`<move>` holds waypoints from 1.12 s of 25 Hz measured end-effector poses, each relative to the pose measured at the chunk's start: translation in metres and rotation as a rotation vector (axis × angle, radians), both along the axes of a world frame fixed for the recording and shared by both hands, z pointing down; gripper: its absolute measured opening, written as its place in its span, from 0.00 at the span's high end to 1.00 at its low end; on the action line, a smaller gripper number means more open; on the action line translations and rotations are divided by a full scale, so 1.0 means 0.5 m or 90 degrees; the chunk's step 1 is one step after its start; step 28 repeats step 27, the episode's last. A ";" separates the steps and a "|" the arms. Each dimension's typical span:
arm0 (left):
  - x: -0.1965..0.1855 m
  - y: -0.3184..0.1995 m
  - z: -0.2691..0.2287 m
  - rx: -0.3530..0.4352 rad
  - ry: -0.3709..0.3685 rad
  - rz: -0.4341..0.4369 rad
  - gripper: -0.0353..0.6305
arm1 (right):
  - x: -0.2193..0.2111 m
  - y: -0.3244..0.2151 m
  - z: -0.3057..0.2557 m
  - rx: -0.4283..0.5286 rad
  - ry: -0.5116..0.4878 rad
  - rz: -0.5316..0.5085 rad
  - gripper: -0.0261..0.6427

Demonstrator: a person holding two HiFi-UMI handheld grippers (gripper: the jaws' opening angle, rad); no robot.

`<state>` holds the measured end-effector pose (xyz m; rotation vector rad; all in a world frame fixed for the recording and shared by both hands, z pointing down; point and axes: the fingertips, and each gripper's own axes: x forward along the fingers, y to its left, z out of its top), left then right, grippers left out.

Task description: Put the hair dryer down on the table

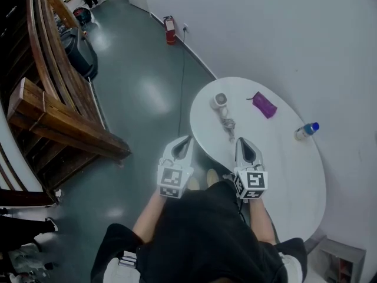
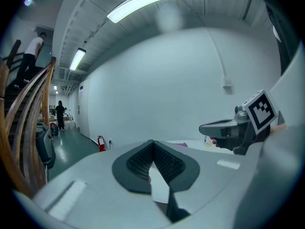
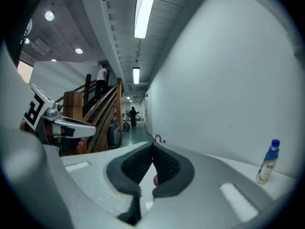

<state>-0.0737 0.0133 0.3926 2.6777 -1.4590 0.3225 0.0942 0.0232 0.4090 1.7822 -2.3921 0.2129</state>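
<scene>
Far on the left, a wooden staircase (image 1: 56,108) stands on a dark, shiny floor (image 1: 141,93). A red fire extinguisher (image 1: 169,29) stands at the foot of the white wall (image 1: 283,28).

The left gripper (image 1: 187,139) is held over the floor, just beside the near left edge of the round white table (image 1: 294,181). In the left gripper view its two dark pads meet at the tip, so it is closed, and nothing is between them.

The hair dryer (image 1: 220,101) lies on the table, on the far left part of the top. Its round pale head points away from the person, and its cord (image 1: 229,125) lies in a small bundle on the side nearer to the person. Neither gripper touches the hair dryer.

The right gripper (image 1: 241,140) is held over the table, near the cord bundle but apart from it. In the right gripper view its pads are pressed together at the tip, so it is also closed, with nothing held.

More to the right, a purple thing (image 1: 264,105) lies on its side on the table; I cannot tell what it is. A small clear bottle (image 1: 306,131) with a blue cap is near the right edge, well apart from the hair dryer.
</scene>
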 end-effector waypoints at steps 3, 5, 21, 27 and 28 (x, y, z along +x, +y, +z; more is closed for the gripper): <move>-0.004 0.000 -0.003 0.001 0.000 0.002 0.94 | -0.008 0.002 0.002 -0.005 0.001 -0.003 0.96; -0.005 -0.003 -0.004 0.001 0.000 0.002 0.94 | -0.011 0.000 0.001 -0.005 0.000 -0.004 0.96; -0.019 -0.015 -0.013 0.008 0.008 0.001 0.94 | -0.033 -0.006 -0.007 0.000 0.013 -0.011 0.96; -0.022 -0.009 -0.012 0.006 0.011 0.002 0.94 | -0.038 0.002 -0.010 0.000 0.010 -0.012 0.96; -0.022 -0.009 -0.012 0.006 0.011 0.002 0.94 | -0.038 0.002 -0.010 0.000 0.010 -0.012 0.96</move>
